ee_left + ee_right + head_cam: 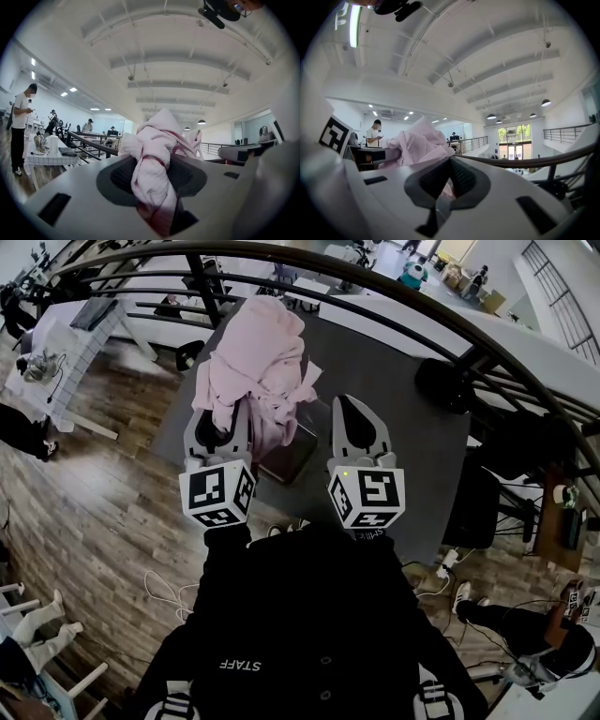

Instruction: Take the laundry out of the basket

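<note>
Pink laundry (258, 362) hangs bunched from the left gripper (223, 418) above a grey table (394, 437) in the head view; a dark container (292, 460) beneath is mostly covered. The right gripper (352, 413) rises beside the cloth.

Left gripper view: the jaws are clamped on a twisted fold, its lower end cut off.

Right gripper view: the jaws sit drawn together; a pink sliver shows between the pads, and whether it is nipped is unclear.
</note>
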A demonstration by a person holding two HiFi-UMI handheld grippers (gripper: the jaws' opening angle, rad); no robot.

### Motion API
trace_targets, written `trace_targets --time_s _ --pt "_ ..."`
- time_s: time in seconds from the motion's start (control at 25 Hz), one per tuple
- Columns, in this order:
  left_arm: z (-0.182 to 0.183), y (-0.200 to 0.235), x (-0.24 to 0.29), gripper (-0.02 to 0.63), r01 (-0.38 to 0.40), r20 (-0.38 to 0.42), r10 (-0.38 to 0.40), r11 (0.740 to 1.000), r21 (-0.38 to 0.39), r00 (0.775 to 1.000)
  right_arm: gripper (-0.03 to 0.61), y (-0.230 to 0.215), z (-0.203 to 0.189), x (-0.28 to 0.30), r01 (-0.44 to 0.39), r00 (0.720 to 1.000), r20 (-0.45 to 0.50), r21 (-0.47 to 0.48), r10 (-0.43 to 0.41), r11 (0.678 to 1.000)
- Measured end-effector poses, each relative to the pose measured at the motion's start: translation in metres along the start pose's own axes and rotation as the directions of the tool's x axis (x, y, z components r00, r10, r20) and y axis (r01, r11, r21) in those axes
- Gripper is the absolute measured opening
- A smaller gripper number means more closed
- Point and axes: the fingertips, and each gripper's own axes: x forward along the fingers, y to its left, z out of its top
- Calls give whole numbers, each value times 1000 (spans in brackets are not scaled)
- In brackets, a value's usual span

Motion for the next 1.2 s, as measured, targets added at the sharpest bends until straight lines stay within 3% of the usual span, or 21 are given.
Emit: trace_targets --time_s 1.2 --pt "2 -3 3 179 1 -6 -1 1000 -5 1000 14 0 4 0 -2 1000 1 -21 2 1000"
